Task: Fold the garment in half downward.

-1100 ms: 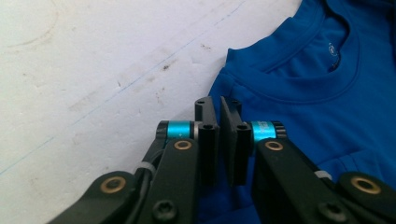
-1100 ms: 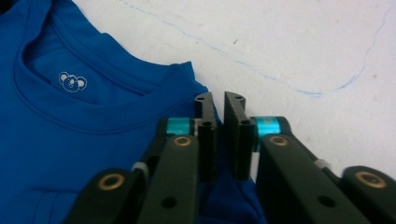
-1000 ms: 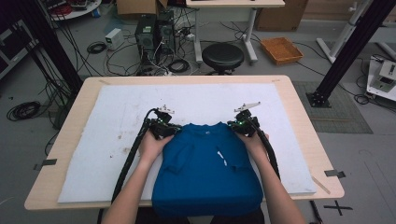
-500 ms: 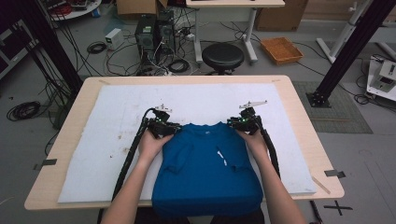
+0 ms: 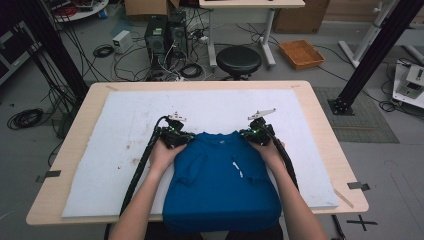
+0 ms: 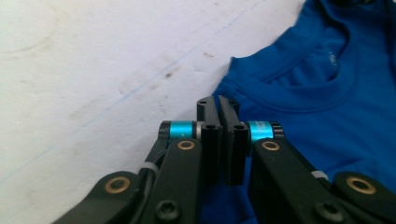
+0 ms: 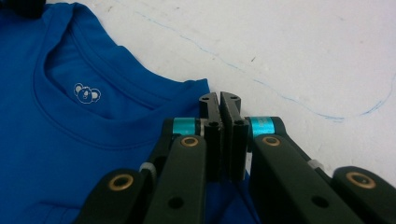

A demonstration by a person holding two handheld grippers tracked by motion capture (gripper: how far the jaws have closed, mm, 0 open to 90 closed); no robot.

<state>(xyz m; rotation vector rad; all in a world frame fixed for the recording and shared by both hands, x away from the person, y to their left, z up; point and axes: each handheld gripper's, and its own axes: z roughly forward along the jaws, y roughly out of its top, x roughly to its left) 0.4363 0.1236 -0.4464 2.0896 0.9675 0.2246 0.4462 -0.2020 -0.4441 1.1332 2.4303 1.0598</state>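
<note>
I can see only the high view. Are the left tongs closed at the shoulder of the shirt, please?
Observer: Yes. In the left gripper view the left tongs are shut, having just closed, with the tips at the shoulder corner of the blue shirt. I cannot tell whether cloth is pinched between them.
Operator: And the right tongs?
Observer: The right tongs are also shut, having just closed, at the other shoulder corner. Again, I cannot tell whether they pinch cloth.
Operator: Is anything printed inside the collar?
Observer: Yes, there is a small white animal-face print inside the neck.
</note>
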